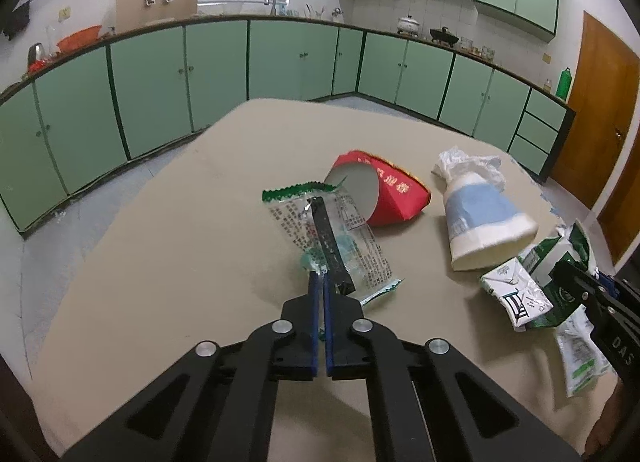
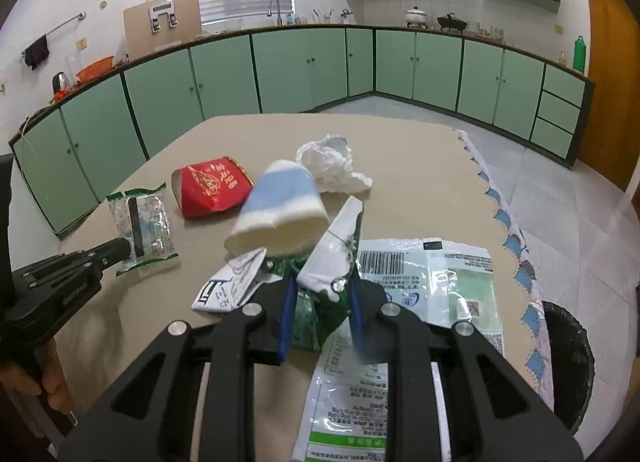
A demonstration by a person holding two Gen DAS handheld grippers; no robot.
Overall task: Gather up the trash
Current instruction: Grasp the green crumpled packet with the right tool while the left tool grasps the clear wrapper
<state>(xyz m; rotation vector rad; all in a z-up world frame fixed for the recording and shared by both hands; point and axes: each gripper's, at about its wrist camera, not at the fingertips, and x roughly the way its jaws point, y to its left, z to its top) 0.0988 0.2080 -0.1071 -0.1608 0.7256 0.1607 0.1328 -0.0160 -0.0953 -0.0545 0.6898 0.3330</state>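
Note:
Trash lies on the beige table [image 1: 168, 246]. My left gripper [image 1: 320, 276] is shut on the edge of a clear green-trimmed snack wrapper [image 1: 340, 234], which also shows in the right wrist view [image 2: 144, 228]. My right gripper [image 2: 320, 286] is closed around a crumpled green-and-white milk carton [image 2: 332, 258], seen from the left wrist view too [image 1: 532, 282]. A red paper cup [image 1: 380, 194] lies on its side, as does a white-and-blue paper cup [image 1: 484, 222]. A crumpled white plastic bag [image 2: 332, 166] lies behind them. A flat green-and-white plastic bag [image 2: 432, 282] lies under the carton.
A black-lined trash bin [image 2: 568, 366] stands on the floor right of the table. Green kitchen cabinets [image 1: 216, 70] ring the room. A brown door [image 1: 600, 102] is at the right. The table's right edge has a scalloped cloth trim [image 2: 504, 218].

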